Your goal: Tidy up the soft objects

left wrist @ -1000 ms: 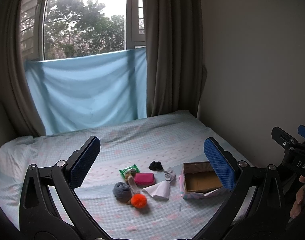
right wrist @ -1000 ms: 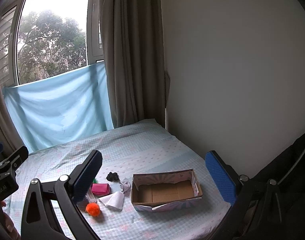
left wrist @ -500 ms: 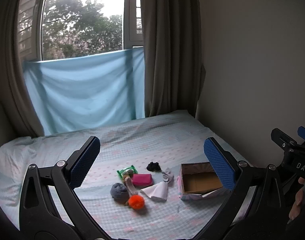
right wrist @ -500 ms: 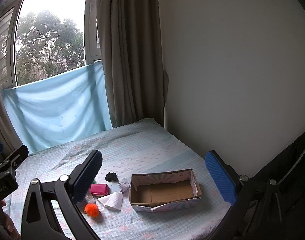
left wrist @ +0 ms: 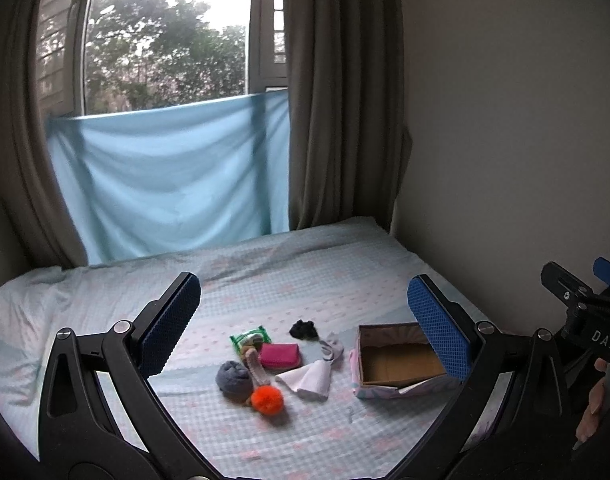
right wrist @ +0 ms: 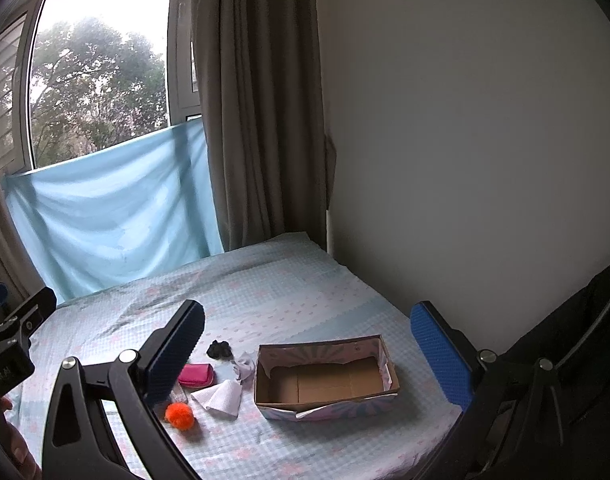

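Note:
Soft items lie grouped on the bed: an orange pompom [left wrist: 267, 399], a grey ball [left wrist: 234, 376], a white cloth [left wrist: 307, 378], a pink pouch [left wrist: 280, 354], a green packet [left wrist: 249, 336], a grey sock [left wrist: 332, 350] and a black scrunchie [left wrist: 303, 329]. An open, empty cardboard box [left wrist: 401, 364] sits right of them. My left gripper [left wrist: 305, 320] is open, high above the items. My right gripper [right wrist: 305, 344] is open, above the box [right wrist: 325, 378]; the pompom [right wrist: 179, 416], white cloth [right wrist: 221, 396], pouch [right wrist: 196, 374] and scrunchie [right wrist: 219, 349] lie left of it.
The bed sheet [left wrist: 265, 280] is pale blue check. A wall [right wrist: 465, 160] runs along the bed's right side. A brown curtain [left wrist: 337, 100] and a blue cloth [left wrist: 165, 176] over the window stand behind the bed.
Both views have shifted slightly; the items and box sit a little further left and lower in the left view. Both grippers stay open and empty.

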Tool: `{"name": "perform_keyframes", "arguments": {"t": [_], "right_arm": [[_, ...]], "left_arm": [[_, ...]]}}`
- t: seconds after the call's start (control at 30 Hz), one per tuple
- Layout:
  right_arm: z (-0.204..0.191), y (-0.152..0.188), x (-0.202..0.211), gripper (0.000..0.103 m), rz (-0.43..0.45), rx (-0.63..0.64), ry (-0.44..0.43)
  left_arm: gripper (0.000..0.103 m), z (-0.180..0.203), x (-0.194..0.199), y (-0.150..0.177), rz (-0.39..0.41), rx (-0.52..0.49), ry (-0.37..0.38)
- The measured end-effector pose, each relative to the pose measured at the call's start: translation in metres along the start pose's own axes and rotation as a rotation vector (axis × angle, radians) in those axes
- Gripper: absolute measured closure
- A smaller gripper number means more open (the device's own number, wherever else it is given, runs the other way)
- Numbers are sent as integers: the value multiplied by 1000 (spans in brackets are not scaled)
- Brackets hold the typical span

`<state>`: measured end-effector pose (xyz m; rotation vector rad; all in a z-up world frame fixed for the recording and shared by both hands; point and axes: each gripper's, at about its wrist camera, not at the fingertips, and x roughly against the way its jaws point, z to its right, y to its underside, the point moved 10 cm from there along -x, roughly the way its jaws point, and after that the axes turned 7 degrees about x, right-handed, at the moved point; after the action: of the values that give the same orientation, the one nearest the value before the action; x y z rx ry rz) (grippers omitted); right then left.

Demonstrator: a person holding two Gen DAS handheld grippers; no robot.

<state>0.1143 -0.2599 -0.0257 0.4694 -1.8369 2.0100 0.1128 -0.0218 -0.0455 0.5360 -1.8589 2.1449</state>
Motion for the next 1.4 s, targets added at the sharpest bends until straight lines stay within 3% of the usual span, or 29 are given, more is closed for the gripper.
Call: {"name": "perform_keyframes", "arguments": {"t": [0.2, 0.47, 0.67, 0.9, 1.1, 1.27, 1.4], "right_arm": [[-25, 11, -14, 0, -32, 54, -96], [-100, 55, -46, 0, -128, 68, -231], [-168, 93, -72, 0, -206, 23, -317], [-231, 137, -125, 0, -303, 21, -276], [-275, 189, -183, 0, -388, 32, -270], [-306, 241, -231, 1, -485, 65, -295], [-328, 287, -265, 7, -575, 130, -301]], "left_arm": [[0, -35, -13, 17, -58, 62, -79], [0, -117, -50, 67, -189, 93, -132], [0, -176, -106, 104, -310, 86, -66], [0, -218, -185, 148, -442, 16, 32], [0, -228, -268, 207, -579, -23, 133], [0, -228, -328, 263, -663, -36, 175], [0, -221, -365, 304, -724, -26, 223]]}}
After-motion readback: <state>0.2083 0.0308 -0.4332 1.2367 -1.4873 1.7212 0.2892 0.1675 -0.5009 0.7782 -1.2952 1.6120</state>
